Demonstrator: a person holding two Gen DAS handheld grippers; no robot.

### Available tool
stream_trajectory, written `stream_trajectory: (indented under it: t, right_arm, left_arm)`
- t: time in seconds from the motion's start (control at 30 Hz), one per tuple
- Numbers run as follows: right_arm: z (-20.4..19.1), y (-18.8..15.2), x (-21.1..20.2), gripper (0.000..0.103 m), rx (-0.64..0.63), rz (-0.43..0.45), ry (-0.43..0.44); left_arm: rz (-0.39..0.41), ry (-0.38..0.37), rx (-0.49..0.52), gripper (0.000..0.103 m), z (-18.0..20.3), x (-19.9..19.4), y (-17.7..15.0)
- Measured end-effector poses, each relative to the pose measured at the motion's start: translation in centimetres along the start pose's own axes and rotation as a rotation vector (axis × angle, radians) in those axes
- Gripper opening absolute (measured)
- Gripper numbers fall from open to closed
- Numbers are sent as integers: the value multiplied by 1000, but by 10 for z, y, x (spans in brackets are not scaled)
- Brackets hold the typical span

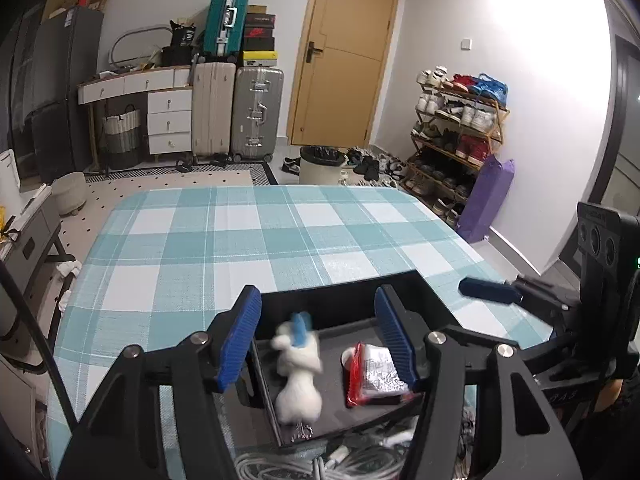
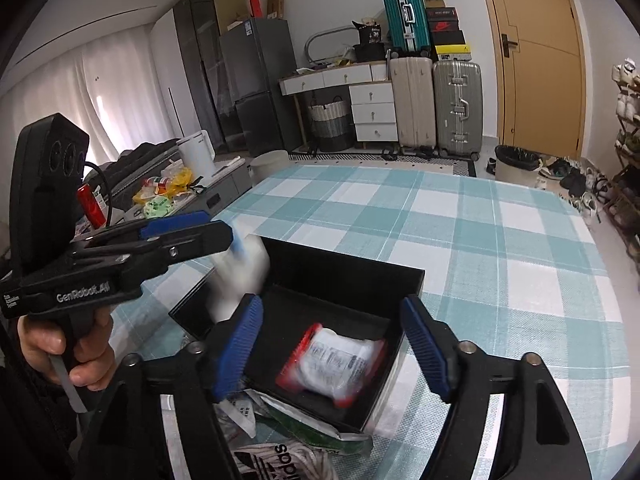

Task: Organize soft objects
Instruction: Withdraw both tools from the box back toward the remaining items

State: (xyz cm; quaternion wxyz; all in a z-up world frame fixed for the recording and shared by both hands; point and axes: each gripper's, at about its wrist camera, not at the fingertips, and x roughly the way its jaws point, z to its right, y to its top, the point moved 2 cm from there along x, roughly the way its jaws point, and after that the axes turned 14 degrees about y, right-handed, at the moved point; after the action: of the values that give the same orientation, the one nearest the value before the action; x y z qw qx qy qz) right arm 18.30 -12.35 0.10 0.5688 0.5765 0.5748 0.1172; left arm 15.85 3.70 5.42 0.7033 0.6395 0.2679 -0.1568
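While both grippers hang over the black box [image 1: 336, 304] on the checked tablecloth [image 1: 224, 240], neither has hold of anything. Left gripper [image 1: 318, 336]: blue pads stand apart, nothing pressed between them. White plush toy [image 1: 298, 376] lies blurred in the box's left half, below and between the pads, nearer the left one. Its long axis runs roughly away from the camera, blue-marked end toward the far wall of the box, fat end toward the near rim. Right gripper [image 2: 332, 344]: jaws wide, empty. Red-edged packet [image 2: 332, 360] lies flat on the box floor beneath the gap, long axis slanting from near-right to far-left, blurred. In the right wrist view the plush shows only as a white smear [image 2: 240, 272] under the left gripper's [image 2: 188, 228] fingers. Loose packets and cables crowd the near edge.
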Motion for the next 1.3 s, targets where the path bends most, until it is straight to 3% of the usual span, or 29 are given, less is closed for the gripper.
stream_trajectory:
  t: [0.07,0.17,0.53,1.3]
  right_arm:
    - [0,-1,-4,91,3,7,-17]
    - [1,-3,-15,99,17,28,-37]
    - [-9,-25,-43,102,34,36,-90]
    - [-45,-87,-64,102,34,-42,-117]
  left_arm:
    - [0,16,3,91,-1,-4,-3]
    - [54,48,-10,103,-6,-18,-8]
    - [70,100,20,103,-16,-49,-43]
    - [-32,98,82,103,-9,-65,-115]
